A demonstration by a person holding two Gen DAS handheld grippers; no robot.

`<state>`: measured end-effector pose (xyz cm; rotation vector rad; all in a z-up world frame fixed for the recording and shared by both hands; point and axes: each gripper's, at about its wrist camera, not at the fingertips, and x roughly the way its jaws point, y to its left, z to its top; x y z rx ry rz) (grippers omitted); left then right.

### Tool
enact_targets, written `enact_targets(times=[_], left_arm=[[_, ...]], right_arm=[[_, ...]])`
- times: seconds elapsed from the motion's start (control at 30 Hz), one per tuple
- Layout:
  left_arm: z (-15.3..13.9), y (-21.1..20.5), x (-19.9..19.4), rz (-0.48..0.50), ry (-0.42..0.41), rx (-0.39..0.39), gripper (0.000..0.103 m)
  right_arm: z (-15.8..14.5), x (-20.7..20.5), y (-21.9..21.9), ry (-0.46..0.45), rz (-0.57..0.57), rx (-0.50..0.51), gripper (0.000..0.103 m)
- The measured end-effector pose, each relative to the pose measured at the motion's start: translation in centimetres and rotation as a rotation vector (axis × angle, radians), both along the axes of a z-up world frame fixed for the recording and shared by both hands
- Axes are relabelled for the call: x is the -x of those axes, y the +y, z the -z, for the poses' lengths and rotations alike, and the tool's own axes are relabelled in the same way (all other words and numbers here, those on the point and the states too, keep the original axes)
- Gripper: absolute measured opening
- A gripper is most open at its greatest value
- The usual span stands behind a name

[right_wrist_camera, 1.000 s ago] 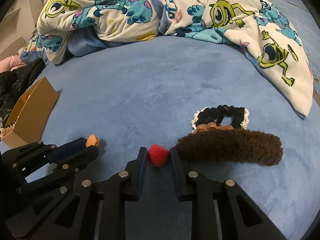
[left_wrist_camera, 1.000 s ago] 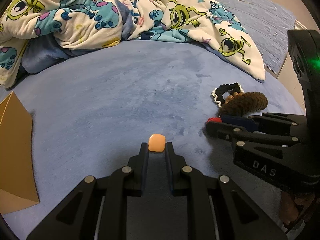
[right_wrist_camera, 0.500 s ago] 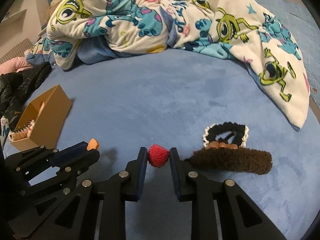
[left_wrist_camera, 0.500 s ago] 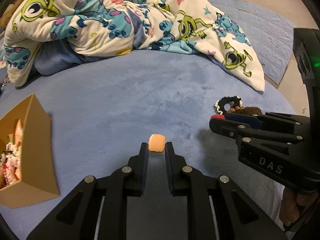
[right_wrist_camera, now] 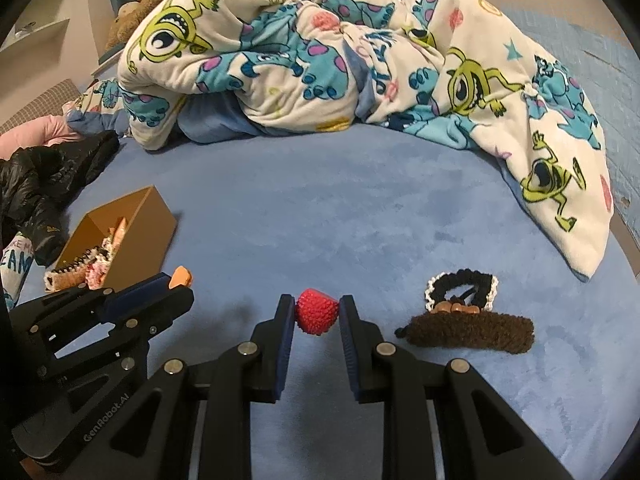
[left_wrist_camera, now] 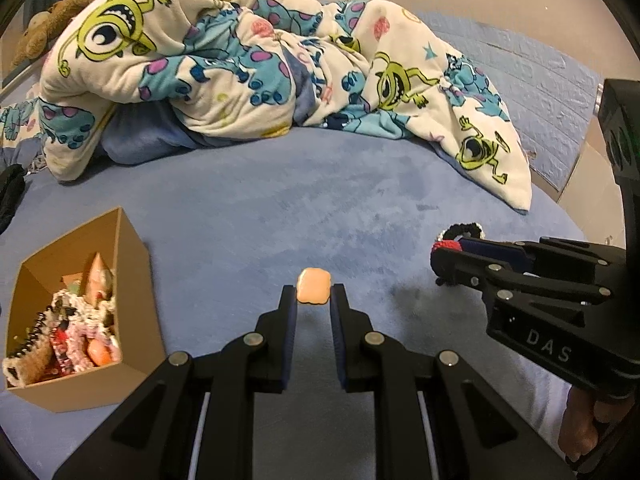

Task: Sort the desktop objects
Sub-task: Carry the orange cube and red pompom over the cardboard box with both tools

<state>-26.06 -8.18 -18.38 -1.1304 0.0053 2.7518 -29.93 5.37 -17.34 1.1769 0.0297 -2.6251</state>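
Observation:
My left gripper is shut on a small orange piece, held above the blue bed surface. In the right wrist view the same gripper shows at lower left with the orange piece at its tip. My right gripper is shut on a red knobbly berry-shaped piece; it appears at the right of the left wrist view. A brown cardboard box with several small items inside stands at the left, also seen as the box. A brown fuzzy hair clip and a black scrunchie lie on the bed.
A crumpled cartoon-print blanket fills the back of the bed. Dark clothing lies at the far left. A brown stuffed toy sits at the back left. The blue bed surface stretches between the box and the hair items.
Both grippers have risen with their pieces still held. The cardboard box has come fully into view at the left, and the hair clip and scrunchie look farther below.

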Motion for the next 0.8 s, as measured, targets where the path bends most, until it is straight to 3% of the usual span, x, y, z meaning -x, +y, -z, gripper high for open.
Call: enact_targets(times=[0.4, 0.8], left_arm=[[-3.6, -2.9, -2.0, -0.055, 0.055, 0.007, 0.017], [-5.6, -9.4, -4.4, -0.172, 0.076, 0.005, 0.017]], right_arm=[[-3.7, -1.6, -3.3, 0.052, -0.048, 0.001, 0.023], [-6.8, -3.8, -9.9, 0.098, -0.141, 0.002, 0.023]])
